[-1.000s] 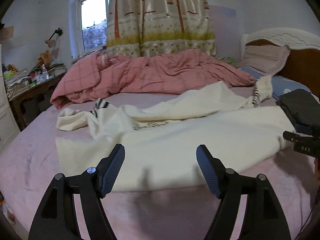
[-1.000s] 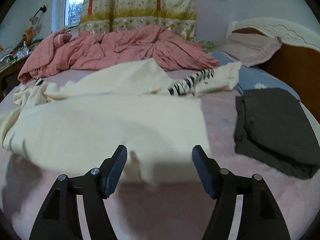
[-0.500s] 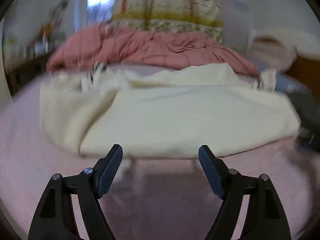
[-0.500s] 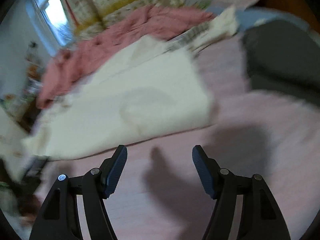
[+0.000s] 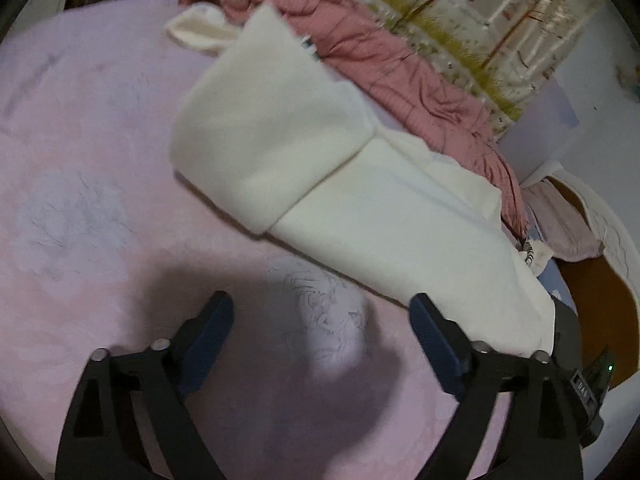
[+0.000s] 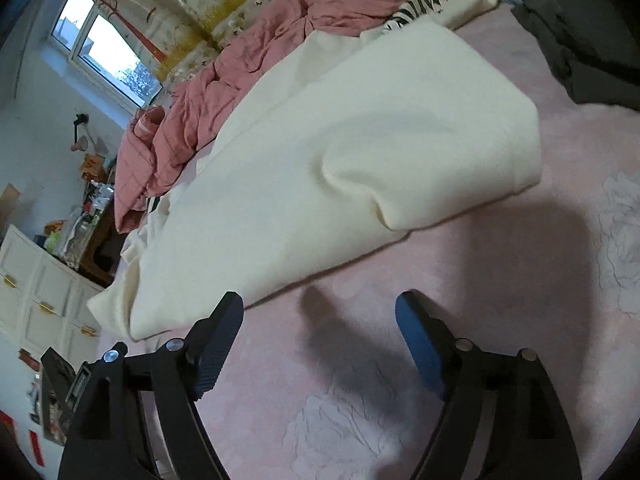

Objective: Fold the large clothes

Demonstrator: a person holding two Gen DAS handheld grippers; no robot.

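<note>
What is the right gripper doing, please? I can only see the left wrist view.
Observer: The right gripper is open and empty. Its jaws are over the bare pink sheet, just short of the cream garment.
Operator: Does anything lie to the right of that garment?
Observer: A dark grey garment lies apart from it, with a strip of bare sheet between them.
Operator: And what is past its left end?
Observer: A white cabinet with gold handles stands beside the bed.
</note>
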